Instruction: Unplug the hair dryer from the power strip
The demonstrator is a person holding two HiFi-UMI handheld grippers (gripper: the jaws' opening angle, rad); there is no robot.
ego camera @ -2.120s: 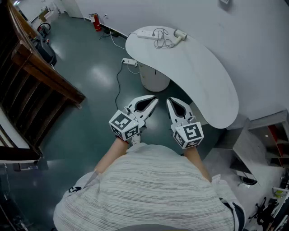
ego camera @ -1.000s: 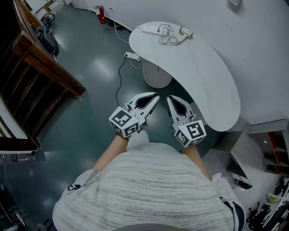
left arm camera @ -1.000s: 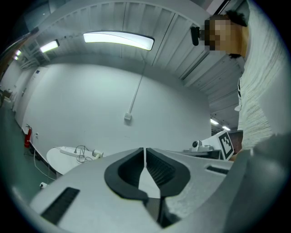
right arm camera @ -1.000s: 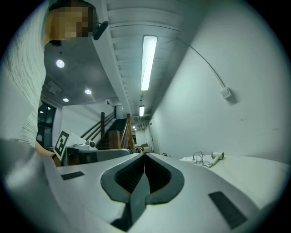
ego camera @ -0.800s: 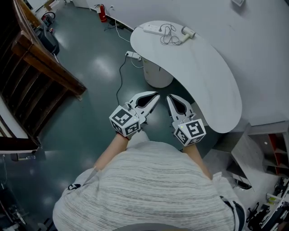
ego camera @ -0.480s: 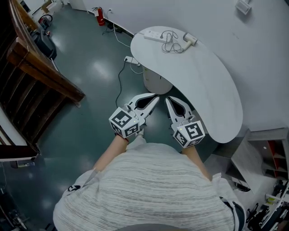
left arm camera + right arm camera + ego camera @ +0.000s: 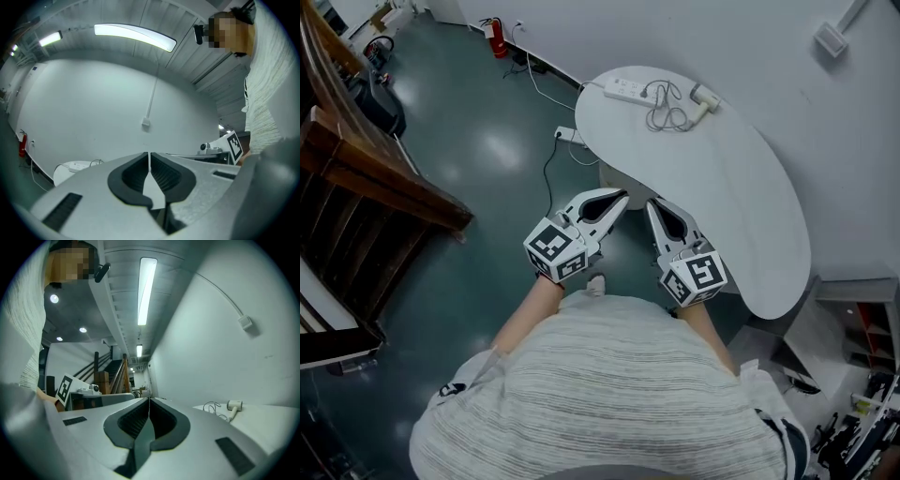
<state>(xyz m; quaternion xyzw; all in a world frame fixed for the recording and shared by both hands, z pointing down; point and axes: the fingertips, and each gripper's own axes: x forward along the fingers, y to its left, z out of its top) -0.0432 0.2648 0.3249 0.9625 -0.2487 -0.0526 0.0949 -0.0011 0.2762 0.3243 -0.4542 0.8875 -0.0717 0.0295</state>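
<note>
Dryer (image 7: 705, 97) lies at the far end of the table (image 7: 741, 187), well ahead of the 2 grippers. Its cord (image 7: 667, 114) loops left to the strip (image 7: 626, 90), which lies crosswise. Right gripper (image 7: 653, 205) is nearer the dryer and left gripper (image 7: 622, 196) nearer the strip; both are clenched and empty. The plug probably sits near the strip's right end.

Held level and side by side, the left hand-held gripper (image 7: 620, 198) and right hand-held gripper (image 7: 653, 206) point forward, each with jaws closed on nothing.
</note>
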